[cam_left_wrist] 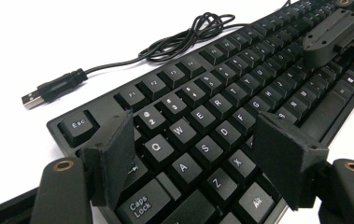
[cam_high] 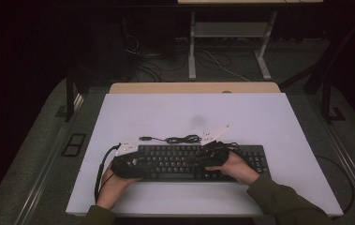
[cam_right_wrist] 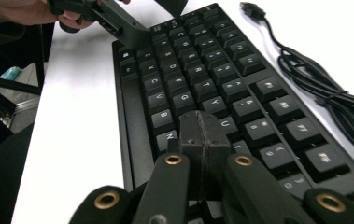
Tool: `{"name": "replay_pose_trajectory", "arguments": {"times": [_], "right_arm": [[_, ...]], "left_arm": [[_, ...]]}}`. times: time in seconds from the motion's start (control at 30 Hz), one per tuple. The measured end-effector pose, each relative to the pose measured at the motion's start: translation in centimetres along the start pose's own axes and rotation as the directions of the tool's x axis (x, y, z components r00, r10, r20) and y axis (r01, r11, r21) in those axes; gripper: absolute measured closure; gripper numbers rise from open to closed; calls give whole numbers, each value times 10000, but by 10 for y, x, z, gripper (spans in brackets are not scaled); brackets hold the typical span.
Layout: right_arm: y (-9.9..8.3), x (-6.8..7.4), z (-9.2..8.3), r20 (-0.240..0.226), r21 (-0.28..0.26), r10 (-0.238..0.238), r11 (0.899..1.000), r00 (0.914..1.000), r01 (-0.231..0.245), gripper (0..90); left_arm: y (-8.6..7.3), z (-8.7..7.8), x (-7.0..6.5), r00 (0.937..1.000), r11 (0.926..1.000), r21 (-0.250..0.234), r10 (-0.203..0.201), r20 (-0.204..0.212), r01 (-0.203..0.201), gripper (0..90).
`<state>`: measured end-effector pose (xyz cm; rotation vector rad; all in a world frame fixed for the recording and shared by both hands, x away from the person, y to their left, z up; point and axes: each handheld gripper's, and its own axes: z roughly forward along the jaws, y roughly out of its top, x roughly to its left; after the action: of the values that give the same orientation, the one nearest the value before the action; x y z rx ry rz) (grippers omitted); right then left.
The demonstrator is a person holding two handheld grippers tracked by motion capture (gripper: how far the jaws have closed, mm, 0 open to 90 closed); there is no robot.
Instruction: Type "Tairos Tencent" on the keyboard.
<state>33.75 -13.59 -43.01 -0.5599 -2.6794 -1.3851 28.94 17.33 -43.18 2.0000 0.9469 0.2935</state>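
High view shows both grippers over the keyboard (cam_high: 198, 161) on the desk (cam_high: 269, 122). The left gripper (cam_left_wrist: 198, 154) has spread jaws, probably for the frame; the right gripper (cam_right_wrist: 205, 128) has jaws pressed together, likely to poke keys.

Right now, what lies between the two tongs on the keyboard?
In the high view, only rows of black keys on the black keyboard lie between the left tongs and the right tongs.
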Motion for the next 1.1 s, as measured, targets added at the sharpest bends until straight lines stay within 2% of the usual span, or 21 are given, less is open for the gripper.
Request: {"name": "replay_pose_trajectory", "arguments": {"times": [0.37, 0.7, 0.77, 0.83, 1.1], "right_arm": [[3, 5, 13, -277, 263, -217, 9994, 9994, 224, 893], [3, 8, 19, -433, 469, -351, 9982, 9984, 372, 893], [3, 9, 21, -400, 520, -357, 9979, 9986, 378, 893], [3, 8, 22, -333, 589, -583, 9964, 9977, 602, 893], [3, 9, 25, -364, 691, -684, 9951, 9970, 708, 893]], "left_arm": [[-2, -4, 1, 9998, 9999, -51, -105, -153, 104, 273], [-3, -3, 1, 9994, 9999, -47, -119, -313, 118, 197], [-4, -3, 1, 9994, 9999, -45, -155, -299, 154, 197], [-4, -4, 1, 9994, 9999, -32, -129, -312, 128, 196], [-4, -5, 1, 9994, 9998, -92, -155, -324, 152, 191]]}}
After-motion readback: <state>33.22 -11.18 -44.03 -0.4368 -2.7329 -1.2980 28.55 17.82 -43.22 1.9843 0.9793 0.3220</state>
